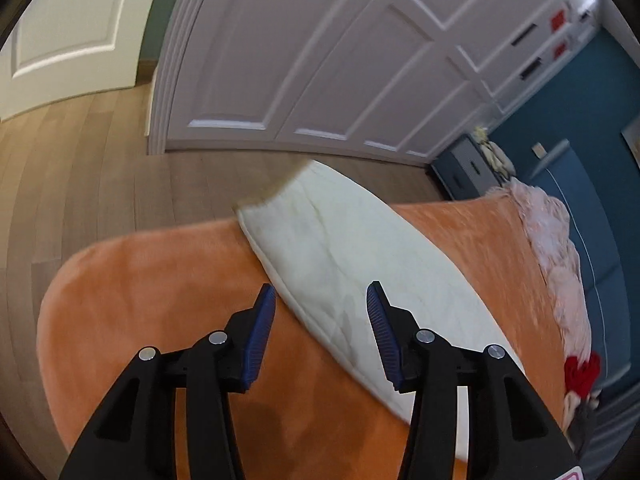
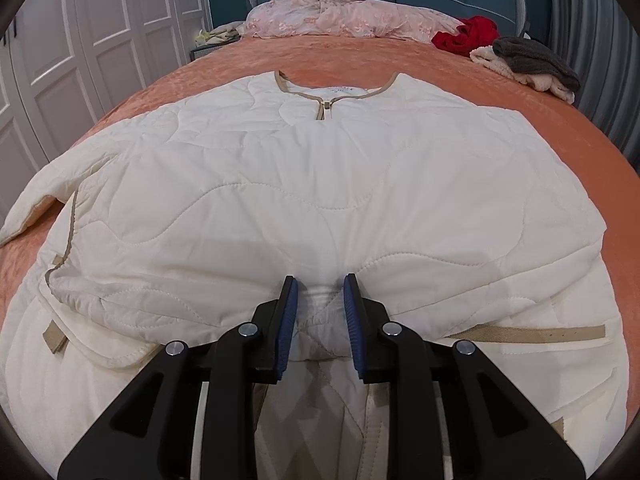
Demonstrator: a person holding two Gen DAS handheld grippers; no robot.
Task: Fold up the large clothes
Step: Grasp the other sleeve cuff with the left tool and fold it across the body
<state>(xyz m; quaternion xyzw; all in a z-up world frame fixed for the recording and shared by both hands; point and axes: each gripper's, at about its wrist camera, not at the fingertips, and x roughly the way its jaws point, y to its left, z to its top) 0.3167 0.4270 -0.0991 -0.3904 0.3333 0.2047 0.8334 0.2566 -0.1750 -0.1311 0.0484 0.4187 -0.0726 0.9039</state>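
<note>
Two grippers are working the cream quilted jacket (image 2: 304, 184) lying spread on the orange bed (image 2: 520, 92): the right gripper (image 2: 320, 280) is pinching bunched fabric, likely to anchor it, while the left gripper (image 1: 322, 300) is hanging released above the sleeve (image 1: 340, 248)

Cream quilted jacket (image 2: 304, 184), zipped, flat on bed
</note>
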